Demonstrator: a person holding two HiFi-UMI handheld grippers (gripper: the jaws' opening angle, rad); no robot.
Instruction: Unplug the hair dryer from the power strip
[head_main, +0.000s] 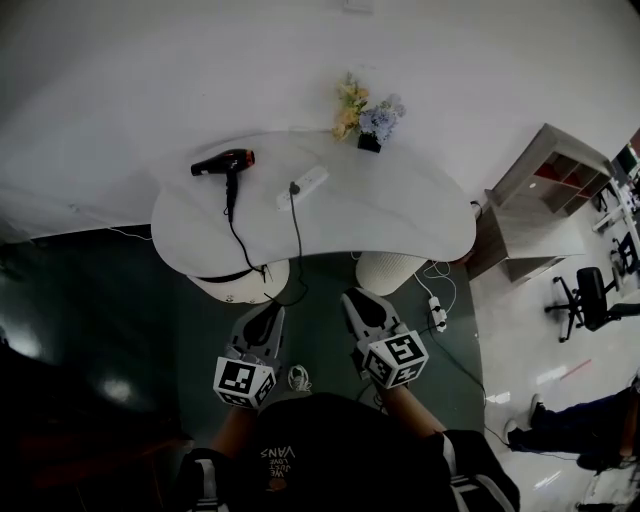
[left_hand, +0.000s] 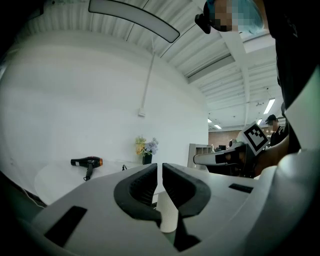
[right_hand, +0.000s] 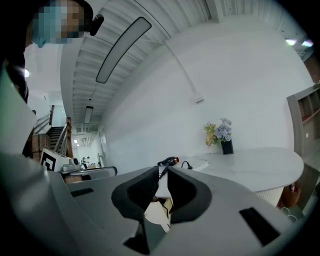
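Note:
A black hair dryer (head_main: 222, 163) with an orange nozzle ring lies on the left of the white curved table (head_main: 400, 215). Its black cord (head_main: 240, 240) hangs over the front edge and loops back up to a plug (head_main: 294, 187) seated in the white power strip (head_main: 305, 186) at the table's middle. Both grippers hover over the floor, short of the table: my left gripper (head_main: 268, 312) and my right gripper (head_main: 352, 298) are shut with nothing between the jaws. The left gripper view shows the hair dryer (left_hand: 87, 162) far off; the right gripper view shows the hair dryer (right_hand: 168, 161) just above its jaws.
A small vase of flowers (head_main: 365, 118) stands at the table's back edge. Two ribbed white pedestals (head_main: 392, 270) carry the table. A shelf unit (head_main: 545, 185) and an office chair (head_main: 585, 298) stand to the right. Another power strip (head_main: 437, 314) lies on the floor.

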